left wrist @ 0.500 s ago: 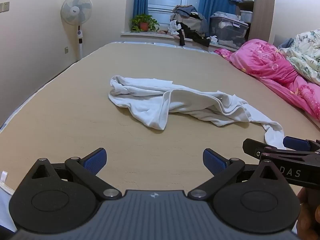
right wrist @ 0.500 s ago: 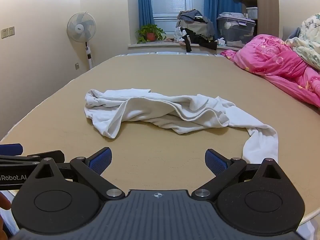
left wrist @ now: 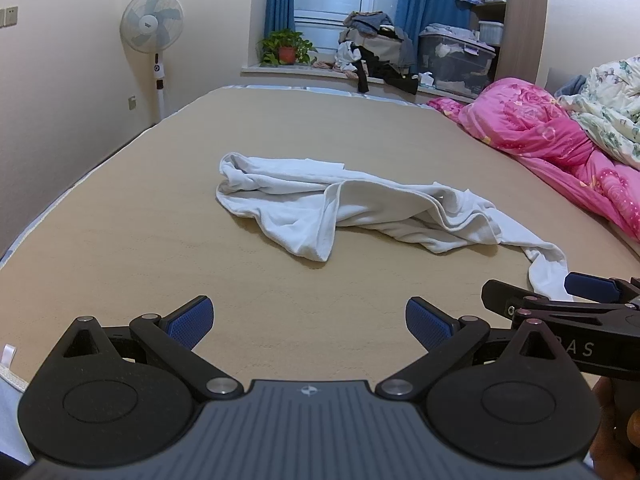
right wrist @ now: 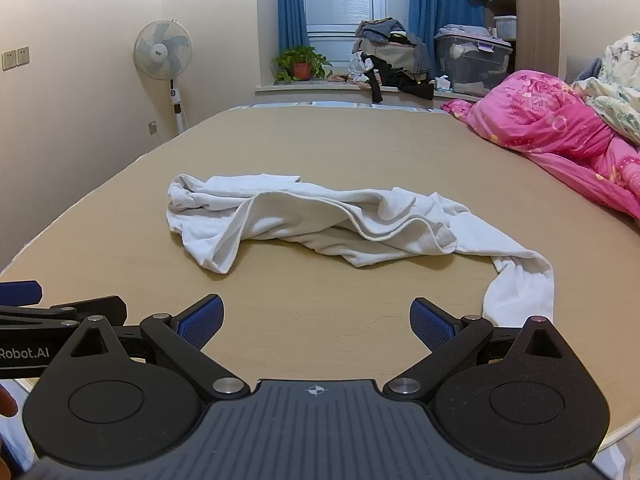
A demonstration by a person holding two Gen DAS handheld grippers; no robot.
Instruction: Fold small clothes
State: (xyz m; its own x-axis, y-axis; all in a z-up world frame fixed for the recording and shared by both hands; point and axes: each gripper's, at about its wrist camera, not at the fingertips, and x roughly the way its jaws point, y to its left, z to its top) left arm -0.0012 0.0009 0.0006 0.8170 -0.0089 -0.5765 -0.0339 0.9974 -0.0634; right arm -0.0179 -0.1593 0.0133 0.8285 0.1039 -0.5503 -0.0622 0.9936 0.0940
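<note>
Nearest us, our left gripper (left wrist: 307, 322) and right gripper (right wrist: 317, 320) hover side by side over the near edge of the bed (right wrist: 320, 140), both spread to their widest with nothing between the blue pads; neither touches the white garment (right wrist: 312, 220). That garment lies crumpled on the tan surface just beyond the grippers, its long axis running left to right across our view; 1 rumpled end points left, and from the right end 1 narrow strip (right wrist: 520, 288) curls back toward us, ending just beside the right gripper's right finger. Bare tan surface lies open on the garment's near side, to its left up to the bed's left edge, and beyond it to the far edge; right of the garment, a pink quilt (right wrist: 560, 132) lies well apart from it. Past the far edge stand a fan (right wrist: 163, 50), a potted plant (right wrist: 302, 65) and a pile of clothes (right wrist: 392, 60).
</note>
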